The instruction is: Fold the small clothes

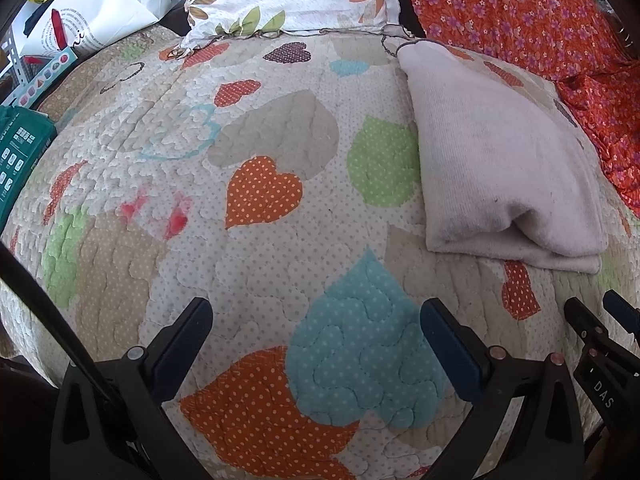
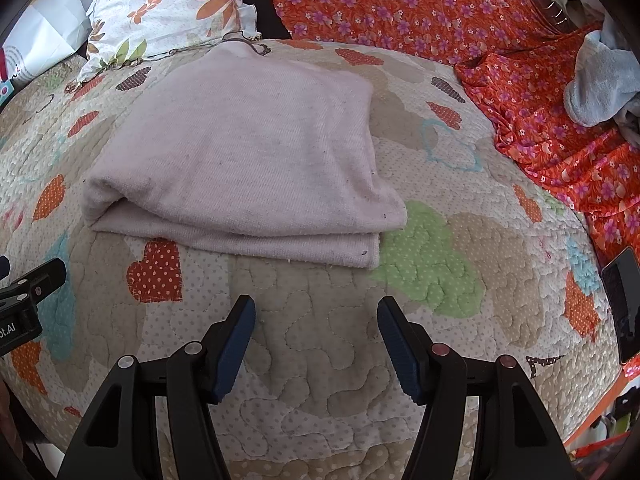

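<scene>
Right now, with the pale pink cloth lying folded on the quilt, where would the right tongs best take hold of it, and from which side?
Probably the near right corner of the folded cloth, coming in low from the near edge. There the layers end in open, stacked edges just off the quilt, so one finger could slide under. The near left side is a rounded fold. The right tongs stand open and empty just short of it.

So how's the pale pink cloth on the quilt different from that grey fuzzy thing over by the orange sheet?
The pale pink cloth is folded flat into neat layers; the grey fuzzy thing sits bunched in a loose heap. The pink cloth lies on the heart quilt just ahead of the open right gripper; the grey one rests far off on the orange floral sheet. Neither is held.
</scene>
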Demonstrator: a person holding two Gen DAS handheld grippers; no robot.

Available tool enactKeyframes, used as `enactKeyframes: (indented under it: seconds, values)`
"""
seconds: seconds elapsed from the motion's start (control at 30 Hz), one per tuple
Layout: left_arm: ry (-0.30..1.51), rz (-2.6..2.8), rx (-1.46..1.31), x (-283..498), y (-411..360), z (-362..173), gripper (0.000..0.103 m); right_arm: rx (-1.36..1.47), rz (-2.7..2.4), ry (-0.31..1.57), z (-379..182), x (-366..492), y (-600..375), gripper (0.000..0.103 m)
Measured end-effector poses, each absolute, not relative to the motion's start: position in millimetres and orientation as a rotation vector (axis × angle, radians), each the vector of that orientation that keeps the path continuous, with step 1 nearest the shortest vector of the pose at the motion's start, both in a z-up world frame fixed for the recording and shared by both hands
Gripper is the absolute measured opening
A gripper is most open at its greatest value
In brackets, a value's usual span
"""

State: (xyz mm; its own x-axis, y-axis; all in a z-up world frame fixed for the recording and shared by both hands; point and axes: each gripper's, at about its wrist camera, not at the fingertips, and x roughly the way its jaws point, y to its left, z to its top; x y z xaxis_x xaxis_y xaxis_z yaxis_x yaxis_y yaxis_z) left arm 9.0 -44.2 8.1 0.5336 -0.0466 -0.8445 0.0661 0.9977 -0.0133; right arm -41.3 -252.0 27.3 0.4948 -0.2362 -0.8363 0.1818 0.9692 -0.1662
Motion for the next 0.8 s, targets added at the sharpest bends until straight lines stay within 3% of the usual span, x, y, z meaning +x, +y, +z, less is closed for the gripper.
enactKeyframes:
  seconds: [0.8]
  values:
    - [1.016,-0.069,0.013,9.3,-44.9,4.8,0.103,-0.060,-0.254,1.021,27.3,-41.3,-251.2,0.068]
